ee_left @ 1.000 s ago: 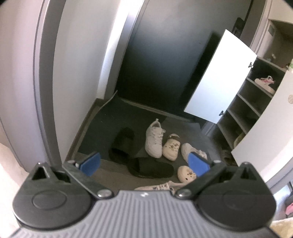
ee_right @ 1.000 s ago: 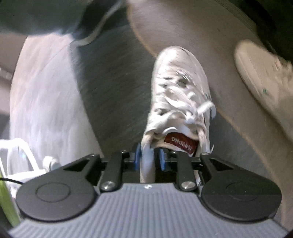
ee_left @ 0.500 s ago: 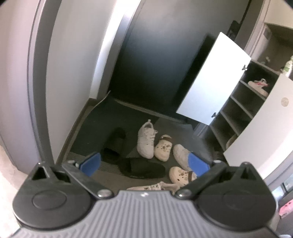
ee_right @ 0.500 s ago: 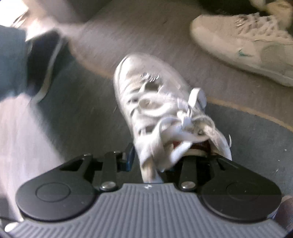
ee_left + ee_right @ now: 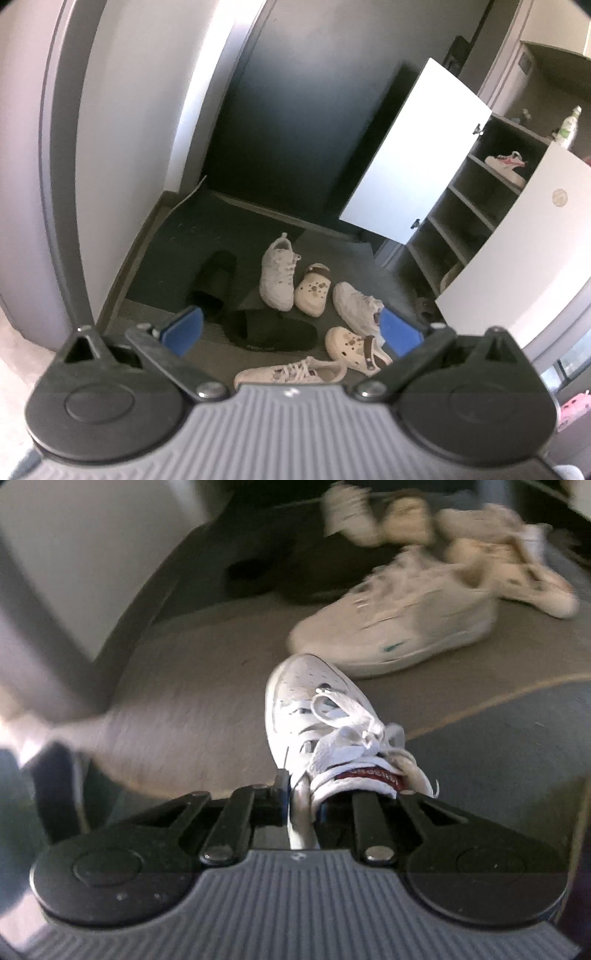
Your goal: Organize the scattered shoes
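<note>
My right gripper [image 5: 303, 802] has its jaws closing on the collar of a white lace-up sneaker [image 5: 314, 705] with a red tongue label. The pads pinch the collar's side wall and the toe points away, just above the brown mat. A cream sneaker with a green mark [image 5: 399, 627] lies beyond it. My left gripper [image 5: 291, 330] hangs open and empty, high above the entry floor. Below it lie a white sneaker [image 5: 277, 275], two cream clogs [image 5: 312, 291], another white sneaker [image 5: 356, 304], a cream sneaker on its side [image 5: 291, 371] and two black slippers [image 5: 273, 332].
A shoe cabinet [image 5: 476, 221] stands at the right with both white doors [image 5: 413, 155] swung open; a pink-trimmed sneaker [image 5: 506, 166] sits on an upper shelf. A dark door closes the back, a white wall the left. A dark mat [image 5: 177, 240] covers the floor.
The right gripper has rolled and swung the held sneaker round, so the shoe pile now lies ahead of its toe. Its jaws loosened briefly and pinched the collar again. The left view barely shifted.
</note>
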`<action>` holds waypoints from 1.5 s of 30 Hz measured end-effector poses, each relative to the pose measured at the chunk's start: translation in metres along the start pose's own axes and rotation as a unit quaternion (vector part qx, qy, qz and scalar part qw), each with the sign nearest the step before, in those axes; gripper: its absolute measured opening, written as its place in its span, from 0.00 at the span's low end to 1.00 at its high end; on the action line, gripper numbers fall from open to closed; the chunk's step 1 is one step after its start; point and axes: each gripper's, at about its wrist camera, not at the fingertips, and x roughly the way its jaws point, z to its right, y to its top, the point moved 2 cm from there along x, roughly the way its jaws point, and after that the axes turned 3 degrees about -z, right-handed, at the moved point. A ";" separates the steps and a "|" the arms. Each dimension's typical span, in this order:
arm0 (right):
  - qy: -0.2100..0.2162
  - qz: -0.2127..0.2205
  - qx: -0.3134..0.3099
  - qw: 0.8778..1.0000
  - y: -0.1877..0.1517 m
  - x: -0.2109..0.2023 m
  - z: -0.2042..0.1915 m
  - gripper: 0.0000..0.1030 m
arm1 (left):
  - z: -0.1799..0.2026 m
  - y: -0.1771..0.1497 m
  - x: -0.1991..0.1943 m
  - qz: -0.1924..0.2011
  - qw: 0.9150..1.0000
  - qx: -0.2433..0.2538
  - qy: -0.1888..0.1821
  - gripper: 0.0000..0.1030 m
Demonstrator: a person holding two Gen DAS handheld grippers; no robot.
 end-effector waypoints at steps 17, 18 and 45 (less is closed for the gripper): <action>0.002 -0.074 0.004 0.997 -0.018 0.010 0.001 0.66 | 0.008 -0.007 0.022 -0.023 0.999 0.025 0.035 1.00; 0.005 -0.073 -0.003 0.997 -0.016 0.002 -0.001 0.68 | 0.009 -0.008 0.023 -0.024 0.999 0.027 0.036 1.00; 0.102 0.176 0.151 0.967 0.153 -0.361 0.116 1.00 | 0.104 -0.093 0.132 -0.076 0.923 0.373 0.045 0.99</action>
